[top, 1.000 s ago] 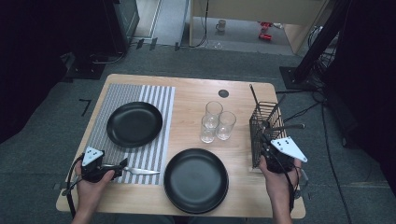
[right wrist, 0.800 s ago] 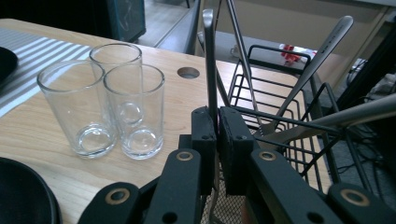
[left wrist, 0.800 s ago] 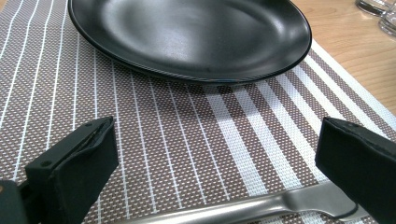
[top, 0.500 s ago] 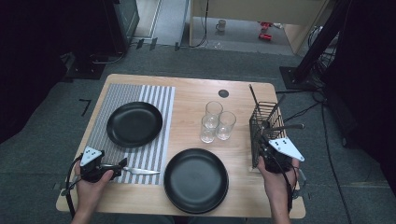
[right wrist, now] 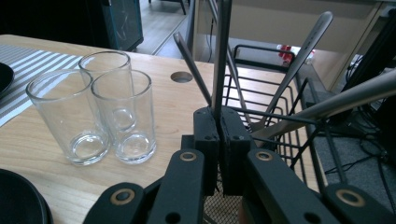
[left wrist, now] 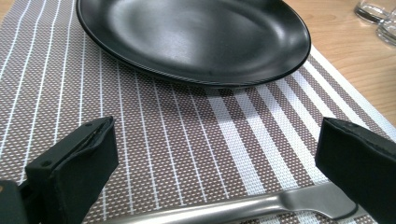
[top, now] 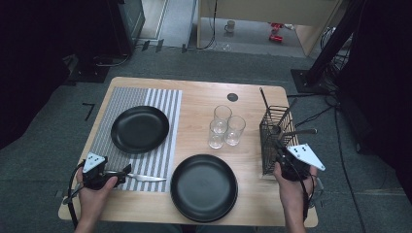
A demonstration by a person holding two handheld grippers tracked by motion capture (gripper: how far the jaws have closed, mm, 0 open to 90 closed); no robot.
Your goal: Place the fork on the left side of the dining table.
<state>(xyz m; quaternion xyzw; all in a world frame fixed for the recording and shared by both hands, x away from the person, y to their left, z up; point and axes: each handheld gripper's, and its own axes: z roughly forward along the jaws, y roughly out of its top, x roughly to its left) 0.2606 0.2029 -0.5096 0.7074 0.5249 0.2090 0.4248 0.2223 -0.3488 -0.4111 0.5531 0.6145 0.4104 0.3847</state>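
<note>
My right gripper (right wrist: pixel 219 116) is at the near side of the wire cutlery basket (top: pixel 277 131), with its jaws pressed together on a thin upright utensil handle (right wrist: pixel 220 51). The jaws have just been closing on that handle. In the high view this gripper (top: pixel 283 154) is at the table's right. My left gripper (left wrist: pixel 215 144) is open, low over the striped placemat (left wrist: pixel 140 116). A steel knife (left wrist: pixel 243 207) lies flat on the mat between and just below the jaws, with its blade pointing right (top: pixel 143 178). In the high view the left gripper (top: pixel 124 172) is at the mat's near edge.
A black plate (top: pixel 140 128) sits on the placemat, and a second black plate (top: pixel 204 187) is on bare wood near the front edge. Three clear glasses (top: pixel 224 127) stand together mid-table. Other utensils (right wrist: pixel 303 51) lean in the basket. A round cable hole (top: pixel 232 97) is at the back.
</note>
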